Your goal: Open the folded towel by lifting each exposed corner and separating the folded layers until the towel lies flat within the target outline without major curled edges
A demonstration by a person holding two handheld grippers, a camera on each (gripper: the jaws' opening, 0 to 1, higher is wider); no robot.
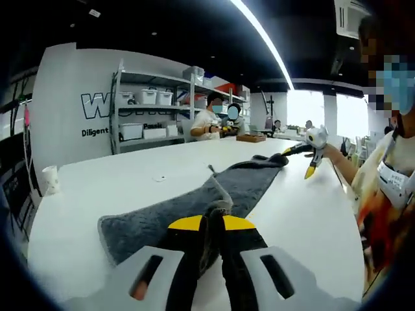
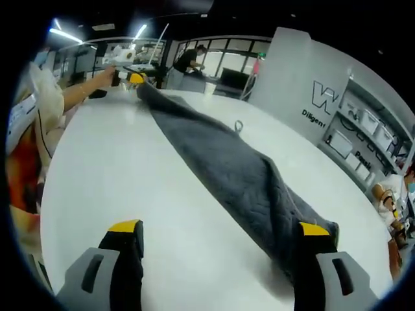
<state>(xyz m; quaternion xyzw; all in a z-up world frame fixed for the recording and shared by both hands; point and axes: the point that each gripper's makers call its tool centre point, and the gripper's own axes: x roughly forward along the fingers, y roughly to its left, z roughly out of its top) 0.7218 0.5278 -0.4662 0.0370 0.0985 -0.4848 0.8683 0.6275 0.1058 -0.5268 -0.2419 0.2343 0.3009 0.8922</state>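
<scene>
A long dark grey towel [image 1: 194,204] lies stretched across the white table [image 1: 117,178], with a small hanging loop [image 1: 220,188] on its edge. My left gripper [image 1: 212,223] is shut on the towel's near end, cloth pinched between its yellow tips. My right gripper [image 1: 298,162] is at the towel's far end, held by a hand. In the right gripper view the towel [image 2: 227,162] runs away from me, and my right gripper [image 2: 220,228] stands wide open, its right jaw at the towel's near end. At the far end is my left gripper [image 2: 133,74].
A paper cup [image 1: 50,178] stands at the table's left edge. Behind are shelves [image 1: 146,110] with white bins, seated people [image 1: 217,120] and a wooden box [image 1: 251,137]. The person holding the grippers [image 1: 389,168] stands along the table's right side.
</scene>
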